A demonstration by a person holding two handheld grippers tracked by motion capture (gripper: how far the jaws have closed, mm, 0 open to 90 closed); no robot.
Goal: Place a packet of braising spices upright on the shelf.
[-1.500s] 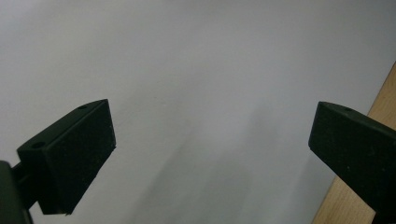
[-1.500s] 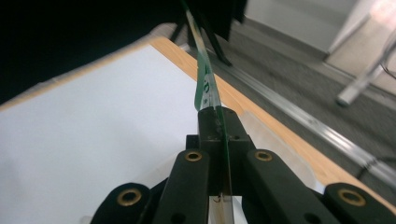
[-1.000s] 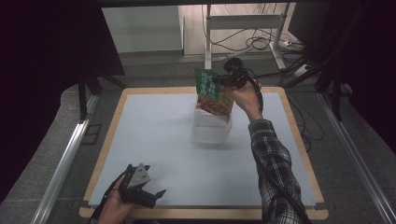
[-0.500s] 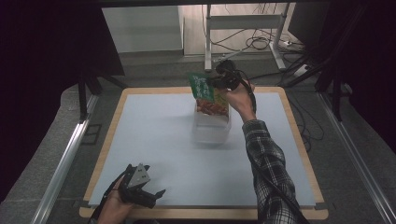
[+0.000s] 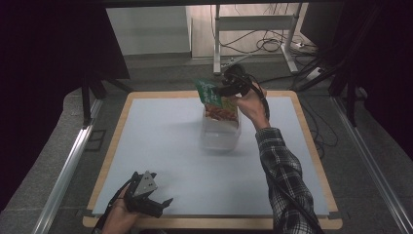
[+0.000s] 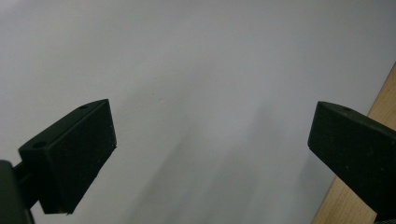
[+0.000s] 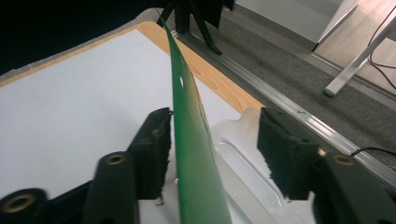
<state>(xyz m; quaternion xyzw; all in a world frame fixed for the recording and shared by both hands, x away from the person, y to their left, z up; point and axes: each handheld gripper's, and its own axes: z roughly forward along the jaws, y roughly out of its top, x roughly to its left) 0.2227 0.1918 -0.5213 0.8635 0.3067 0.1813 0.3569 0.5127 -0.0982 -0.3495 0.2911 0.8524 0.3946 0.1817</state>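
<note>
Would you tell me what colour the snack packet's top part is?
Green, with pale lettering; the snack packet shows best in the high view.

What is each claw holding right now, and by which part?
Nothing is gripped. The right claw has just been opening; the green snack bag stands between its jaws, over the clear container. Left claw: open.

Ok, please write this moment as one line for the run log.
right claw: just opening, snack bag between jaws | bag: standing in clear container | left claw: open, over white mat
</note>
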